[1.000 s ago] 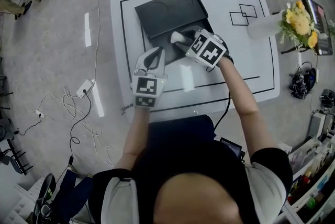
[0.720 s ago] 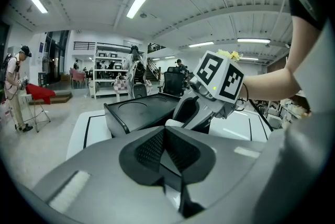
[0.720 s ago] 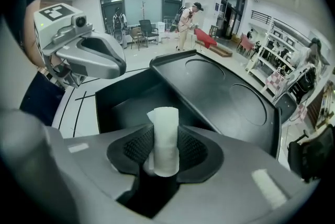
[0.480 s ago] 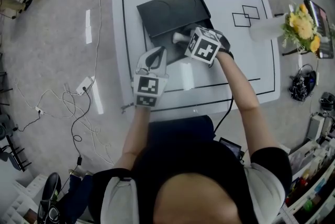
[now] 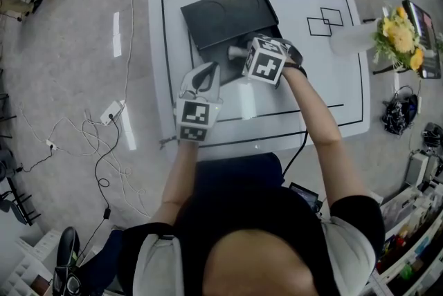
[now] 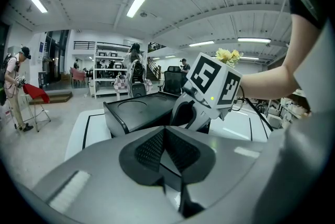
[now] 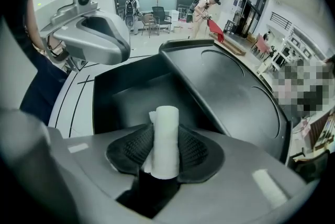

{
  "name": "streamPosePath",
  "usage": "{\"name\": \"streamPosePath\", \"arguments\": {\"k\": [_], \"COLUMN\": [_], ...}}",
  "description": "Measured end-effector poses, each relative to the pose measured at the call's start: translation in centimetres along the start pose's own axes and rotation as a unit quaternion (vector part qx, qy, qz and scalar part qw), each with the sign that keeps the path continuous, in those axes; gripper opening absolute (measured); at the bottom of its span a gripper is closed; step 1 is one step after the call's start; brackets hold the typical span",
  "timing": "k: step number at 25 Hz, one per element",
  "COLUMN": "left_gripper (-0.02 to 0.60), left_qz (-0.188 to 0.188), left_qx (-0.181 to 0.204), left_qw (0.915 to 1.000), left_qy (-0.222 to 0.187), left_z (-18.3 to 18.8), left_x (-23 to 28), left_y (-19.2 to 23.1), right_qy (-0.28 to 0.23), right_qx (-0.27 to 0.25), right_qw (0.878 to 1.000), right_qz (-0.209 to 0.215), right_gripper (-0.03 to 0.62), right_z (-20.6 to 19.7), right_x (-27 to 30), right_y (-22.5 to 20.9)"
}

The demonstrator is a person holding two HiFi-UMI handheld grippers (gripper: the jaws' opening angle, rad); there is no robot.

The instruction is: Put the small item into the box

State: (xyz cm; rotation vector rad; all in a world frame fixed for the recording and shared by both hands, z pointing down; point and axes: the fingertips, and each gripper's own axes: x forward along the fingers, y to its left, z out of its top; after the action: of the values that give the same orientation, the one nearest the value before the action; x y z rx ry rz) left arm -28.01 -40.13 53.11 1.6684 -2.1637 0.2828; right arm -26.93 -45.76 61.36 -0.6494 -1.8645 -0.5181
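- Right tongs (image 5: 241, 52): ribbed black pads clamp the white roll (image 7: 166, 131) on both sides. The jaws have just been opening a little, with the roll between them.
- White roll: a small cylinder of soft, paper-like wrap, upright in the right tongs. It hangs over the open tray of the box (image 7: 123, 94).
- Box: matt black, rectangular and shallow, lying toward 11 o'clock on the desk. Its lid (image 5: 225, 11) stands open on the 12 o'clock side and bears two embossed circles.
- Left tongs (image 6: 164, 145): a smooth grey shell. The textured pads are pressed together with nothing between them, at 7 o'clock from the box.
- Desk (image 5: 325, 97): a glossy white top with rounded corners and a thin black rectangular outline.
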Motion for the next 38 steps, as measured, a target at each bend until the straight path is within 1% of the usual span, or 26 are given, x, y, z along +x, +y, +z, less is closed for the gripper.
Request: {"name": "streamPosePath", "arguments": {"k": [11, 14, 16, 20, 23, 28, 32, 35, 38], "left_gripper": [0.011, 0.011, 0.011, 0.011, 0.011, 0.011, 0.011, 0.011, 0.011], "left_qz": [-0.005, -0.009, -0.013, -0.015, -0.017, -0.023, -0.026, -0.029, -0.031], "left_qx": [0.007, 0.011, 0.013, 0.012, 0.006, 0.003, -0.002, -0.002, -0.002], "left_qw": [1.0, 0.9999, 0.9998, 0.9998, 0.9998, 0.9997, 0.9996, 0.9995, 0.9994], "left_qy": [0.003, 0.004, 0.004, 0.002, 0.0, -0.004, -0.009, -0.011, -0.012], "left_z": [0.0, 0.2, 0.4, 0.7, 0.9, 1.0, 1.1, 1.2, 1.3], "left_x": [-0.3, -0.3, -0.4, -0.5, -0.6, -0.8, -1.1, -1.4, -1.7], "left_y": [-0.4, -0.5, -0.6, -0.5, -0.5, -0.9, -1.0, -1.0, -1.2], "right_qy": [-0.009, -0.02, -0.021, -0.024, -0.021, -0.021, -0.024, -0.025, -0.028], "right_qx": [0.037, 0.048, 0.059, 0.071, 0.073, 0.076, 0.074, 0.088, 0.092], "right_qw": [0.999, 0.999, 0.998, 0.997, 0.997, 0.997, 0.997, 0.996, 0.995], "right_qz": [0.001, 0.006, 0.01, 0.019, 0.02, 0.015, 0.0, -0.004, -0.022], "right_gripper": [0.161, 0.17, 0.181, 0.227, 0.233, 0.252, 0.255, 0.255, 0.255], "right_z": [-0.2, -0.2, -0.4, -0.5, -0.6, -0.5, -0.4, -0.6, -0.6], "right_x": [0.1, 0.2, 0.2, 0.1, 0.0, -0.8, -1.7, -1.9, -2.7], "right_y": [-0.3, -0.5, -0.6, -0.4, -0.2, -0.2, -0.3, -0.1, -0.2]}}
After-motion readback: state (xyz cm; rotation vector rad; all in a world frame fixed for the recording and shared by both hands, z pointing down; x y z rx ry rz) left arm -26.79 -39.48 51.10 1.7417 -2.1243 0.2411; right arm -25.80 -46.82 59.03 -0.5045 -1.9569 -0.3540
